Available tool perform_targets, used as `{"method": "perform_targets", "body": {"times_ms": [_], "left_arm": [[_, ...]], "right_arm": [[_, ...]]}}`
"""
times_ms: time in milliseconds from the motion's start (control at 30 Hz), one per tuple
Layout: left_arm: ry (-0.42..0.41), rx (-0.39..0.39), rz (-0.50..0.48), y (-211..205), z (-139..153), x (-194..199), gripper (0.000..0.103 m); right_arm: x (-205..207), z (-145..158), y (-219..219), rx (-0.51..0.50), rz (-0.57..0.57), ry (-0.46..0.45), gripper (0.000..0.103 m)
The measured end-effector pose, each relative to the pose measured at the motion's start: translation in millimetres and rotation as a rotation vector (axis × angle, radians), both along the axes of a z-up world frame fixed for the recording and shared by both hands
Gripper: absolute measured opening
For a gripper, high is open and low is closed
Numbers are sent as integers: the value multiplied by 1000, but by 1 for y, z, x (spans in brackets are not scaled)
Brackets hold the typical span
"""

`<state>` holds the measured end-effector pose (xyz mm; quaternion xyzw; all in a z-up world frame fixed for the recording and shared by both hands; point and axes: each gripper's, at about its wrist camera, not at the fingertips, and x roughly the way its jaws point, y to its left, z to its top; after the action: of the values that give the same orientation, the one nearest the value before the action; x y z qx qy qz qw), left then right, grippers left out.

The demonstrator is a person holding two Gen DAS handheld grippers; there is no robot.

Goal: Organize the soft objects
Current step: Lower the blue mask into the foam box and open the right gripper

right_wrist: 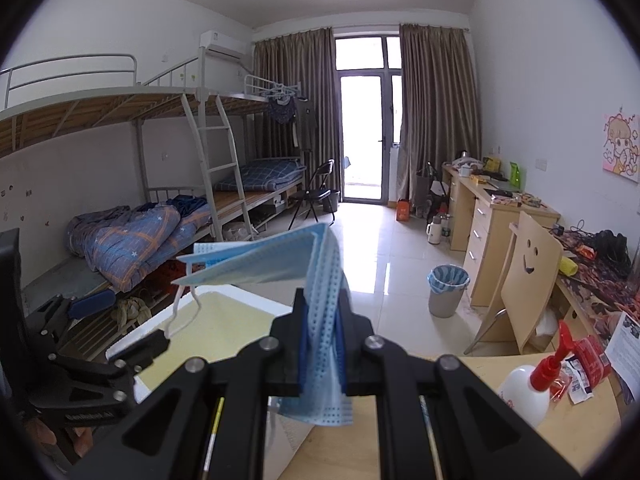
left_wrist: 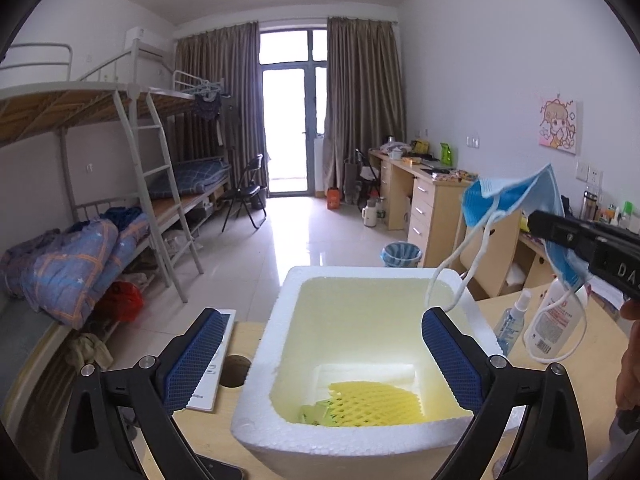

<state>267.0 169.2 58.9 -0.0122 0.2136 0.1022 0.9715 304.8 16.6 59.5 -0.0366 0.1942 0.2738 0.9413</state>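
Yellow foam netting already lies in the styrofoam box, while the right gripper pinches a blue face mask above it, and the left gripper stands spread, empty.

Left gripper: black arms, silver screws, blue ribbed fingers; right gripper alike

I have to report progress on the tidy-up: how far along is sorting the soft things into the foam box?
Done: yellow foam netting and a green item already lie in the white foam box. In hand: the right gripper is shut on a blue face mask held up by the box, while the left gripper hangs open and empty over it. Left: dropping the mask in.
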Motion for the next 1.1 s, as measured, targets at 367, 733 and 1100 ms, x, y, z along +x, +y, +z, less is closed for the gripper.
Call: {"method": "perform_targets", "body": {"times_ms": [367, 733, 1100], "left_arm": [[-13, -2, 85, 21, 2, -20, 100], [-33, 17, 165, 43, 2, -42, 100], [-29, 6, 187, 54, -1, -50, 100]], "right_arm": [[-4, -7, 22, -9, 65, 23, 15], [-2, -19, 50, -50, 116, 59, 15], [-1, -21, 61, -59, 142, 77, 15]]}}
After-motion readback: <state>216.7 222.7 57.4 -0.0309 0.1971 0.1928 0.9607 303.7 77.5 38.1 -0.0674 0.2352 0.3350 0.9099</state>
